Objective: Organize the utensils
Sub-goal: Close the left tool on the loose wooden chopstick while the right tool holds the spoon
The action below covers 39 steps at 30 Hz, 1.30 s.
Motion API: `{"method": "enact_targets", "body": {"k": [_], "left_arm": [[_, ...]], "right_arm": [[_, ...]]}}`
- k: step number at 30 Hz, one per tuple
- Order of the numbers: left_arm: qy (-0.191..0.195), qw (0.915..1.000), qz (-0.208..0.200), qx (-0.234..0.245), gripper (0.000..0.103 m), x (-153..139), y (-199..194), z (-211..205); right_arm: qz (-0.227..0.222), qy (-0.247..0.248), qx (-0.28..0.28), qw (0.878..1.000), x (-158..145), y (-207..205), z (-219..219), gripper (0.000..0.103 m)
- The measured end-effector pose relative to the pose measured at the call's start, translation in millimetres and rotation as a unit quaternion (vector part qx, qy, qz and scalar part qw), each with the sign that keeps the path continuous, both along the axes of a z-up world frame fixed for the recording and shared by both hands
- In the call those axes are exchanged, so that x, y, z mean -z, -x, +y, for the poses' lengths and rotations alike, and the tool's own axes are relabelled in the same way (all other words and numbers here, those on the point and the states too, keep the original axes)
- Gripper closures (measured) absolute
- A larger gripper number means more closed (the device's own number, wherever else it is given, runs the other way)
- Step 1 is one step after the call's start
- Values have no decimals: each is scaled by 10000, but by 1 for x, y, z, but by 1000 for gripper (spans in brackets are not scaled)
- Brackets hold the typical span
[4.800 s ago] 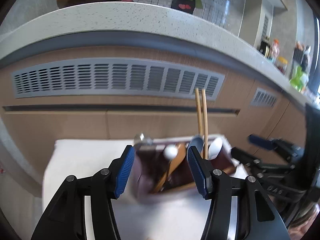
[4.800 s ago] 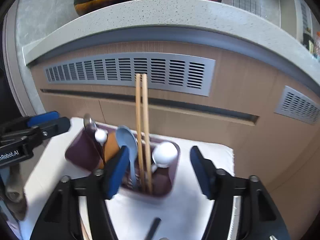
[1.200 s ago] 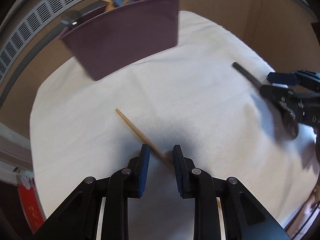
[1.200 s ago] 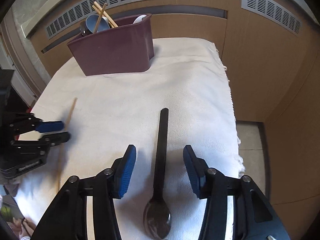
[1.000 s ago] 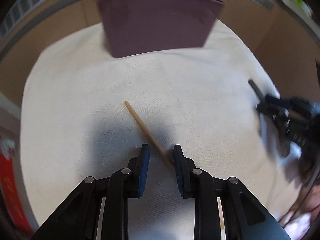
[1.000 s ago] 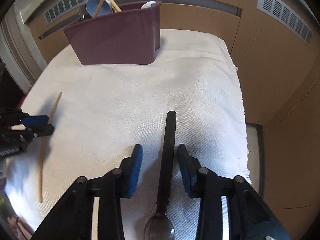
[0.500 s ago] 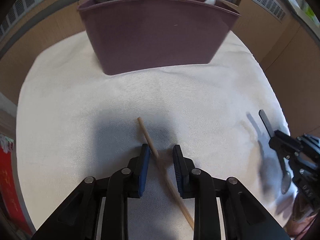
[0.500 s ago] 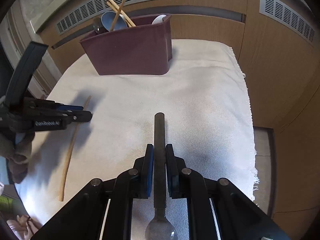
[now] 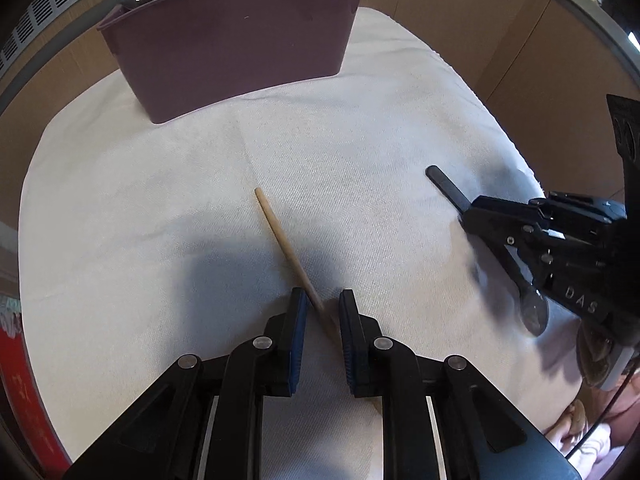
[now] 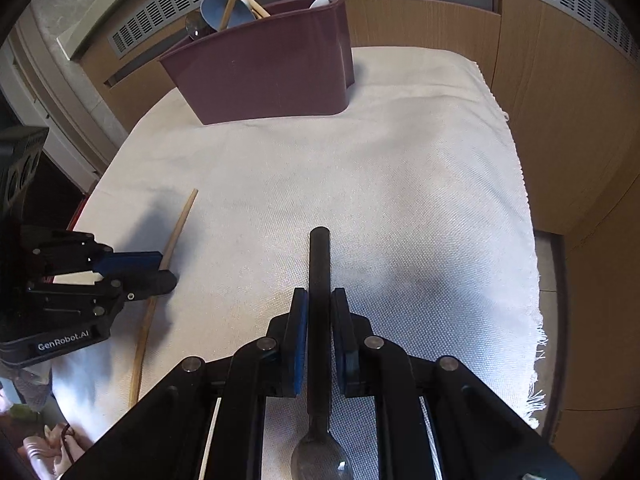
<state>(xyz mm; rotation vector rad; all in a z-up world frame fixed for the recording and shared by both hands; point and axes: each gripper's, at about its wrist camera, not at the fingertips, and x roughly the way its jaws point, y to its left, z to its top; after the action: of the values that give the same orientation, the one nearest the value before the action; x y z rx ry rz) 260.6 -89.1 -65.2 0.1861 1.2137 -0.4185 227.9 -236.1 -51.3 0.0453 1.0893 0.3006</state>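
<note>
A maroon utensil holder stands at the far side of a white cloth, with chopsticks, spoons and a ladle in it; it also shows in the right wrist view. My left gripper is shut on a single wooden chopstick that lies slanted on the cloth. In the right wrist view the chopstick passes through that gripper. My right gripper is shut on the black handle of a spoon, bowl toward me; the left wrist view shows the spoon too.
Wooden cabinet fronts with grey vent grilles rise behind the cloth. The cloth's fringed right edge drops to the floor. A red object sits at the lower left edge.
My right gripper has closed fully on the spoon handle. My left gripper has moved along the chopstick and closed on it. Both views have shifted slightly.
</note>
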Motion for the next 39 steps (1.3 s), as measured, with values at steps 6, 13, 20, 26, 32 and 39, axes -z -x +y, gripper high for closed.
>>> {"method": "enact_targets", "body": {"k": [6,13,20,26,32,39], "left_arm": [[187,9995,240,-110,77,-3,-3,3],[178,9993,121,-303,83,-3,-10,-3],[924,9882,-1083,-566,93,-34,45,30],[1320,9699,-1982,-502,93,-76,95,45],[1092,9873,-658,-949,91,-44,52,35],[484,9908,757,-1012,74,1,10,8]], "right_arm": [[-82,208,-229,9995,0,-2,6,90],[-343,120,7,9993,-8,9,-5,92],[-810,-5,433,9958,-37,33,-23,92],[-1126,-132,508,9923,-67,57,-26,92],[-1092,-20,529,9926,-72,62,-24,92],[-1036,-45,432,9937,-70,65,-25,92]]}}
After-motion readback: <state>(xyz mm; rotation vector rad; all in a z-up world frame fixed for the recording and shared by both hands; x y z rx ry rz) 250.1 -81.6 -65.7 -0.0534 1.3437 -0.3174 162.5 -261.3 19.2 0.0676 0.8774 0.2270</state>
